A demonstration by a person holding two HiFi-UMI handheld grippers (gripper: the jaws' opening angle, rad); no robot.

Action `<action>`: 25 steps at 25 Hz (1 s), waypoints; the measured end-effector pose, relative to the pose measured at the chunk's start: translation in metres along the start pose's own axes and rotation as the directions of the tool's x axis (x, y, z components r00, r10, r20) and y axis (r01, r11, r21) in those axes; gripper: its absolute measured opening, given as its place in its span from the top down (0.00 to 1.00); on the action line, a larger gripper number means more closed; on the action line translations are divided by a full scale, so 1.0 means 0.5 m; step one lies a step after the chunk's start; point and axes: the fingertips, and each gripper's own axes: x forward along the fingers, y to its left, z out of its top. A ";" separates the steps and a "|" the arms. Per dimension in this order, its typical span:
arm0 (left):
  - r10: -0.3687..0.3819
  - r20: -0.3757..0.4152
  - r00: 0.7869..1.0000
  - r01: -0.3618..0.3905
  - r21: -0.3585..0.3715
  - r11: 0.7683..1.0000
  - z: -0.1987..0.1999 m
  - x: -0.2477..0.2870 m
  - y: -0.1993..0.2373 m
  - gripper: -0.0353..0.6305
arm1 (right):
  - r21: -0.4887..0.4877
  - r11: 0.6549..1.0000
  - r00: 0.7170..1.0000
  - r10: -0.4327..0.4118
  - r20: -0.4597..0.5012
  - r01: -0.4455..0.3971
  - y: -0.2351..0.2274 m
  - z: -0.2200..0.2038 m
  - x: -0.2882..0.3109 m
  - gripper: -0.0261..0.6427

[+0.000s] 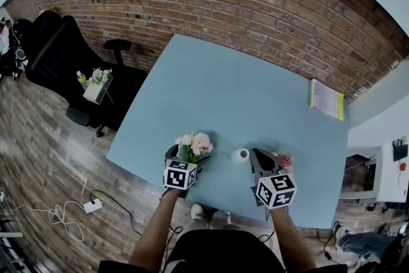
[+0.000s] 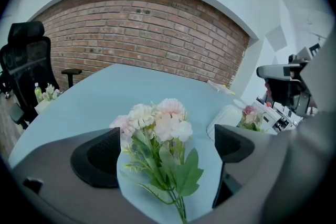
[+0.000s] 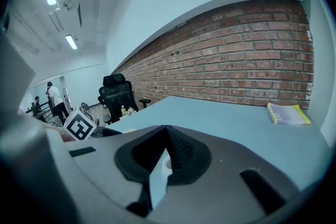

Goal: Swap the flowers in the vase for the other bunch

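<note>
A bunch of pale pink and white flowers (image 1: 195,144) (image 2: 157,123) lies on the light blue table (image 1: 243,86), between the two jaws of my left gripper (image 1: 187,156) (image 2: 167,136). Those jaws stand wide open and clear of the stems. A small white vase (image 1: 240,155) (image 2: 223,122) sits between the two grippers with no flowers sticking out of it. My right gripper (image 1: 256,153) (image 3: 165,131) is shut with nothing between its jaws, just right of the vase. A darker pink bunch (image 1: 284,161) (image 2: 251,115) lies beside its right side.
A yellow-edged book (image 1: 327,99) (image 3: 287,114) lies at the table's far right. Off the table's left stand a black office chair (image 1: 57,51) and a small stand (image 1: 96,87) with flowers and a bottle. A power strip (image 1: 92,206) lies on the wooden floor. A brick wall runs behind.
</note>
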 end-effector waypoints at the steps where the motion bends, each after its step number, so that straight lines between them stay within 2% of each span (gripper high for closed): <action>1: -0.004 0.004 1.000 0.004 0.002 1.000 0.004 -0.002 -0.003 0.12 | -0.001 1.000 1.000 -0.001 0.003 0.001 0.000 0.002 -0.003 0.95; 13: -0.021 0.044 0.999 0.020 0.023 1.000 0.039 -0.034 -0.029 0.13 | -0.017 1.000 0.999 -0.015 0.044 0.015 0.002 0.021 -0.042 0.95; 18: -0.055 0.046 0.997 0.051 0.070 0.996 0.059 -0.053 -0.060 0.14 | -0.023 0.999 0.997 -0.026 0.068 0.027 -0.002 0.033 -0.064 0.95; 19: -0.060 0.050 0.997 0.056 0.077 0.995 0.064 -0.059 -0.067 0.16 | -0.024 0.999 0.997 -0.027 0.072 0.029 -0.003 0.034 -0.069 0.95; 21: -0.059 0.067 0.996 0.052 0.102 0.993 0.077 -0.074 -0.077 0.28 | -0.025 0.999 0.996 -0.030 0.081 0.032 -0.003 0.037 -0.079 0.95; 25: -0.058 0.107 0.993 0.042 0.142 0.989 0.107 -0.097 -0.100 0.44 | -0.024 0.999 0.994 -0.038 0.104 0.040 -0.005 0.044 -0.096 0.95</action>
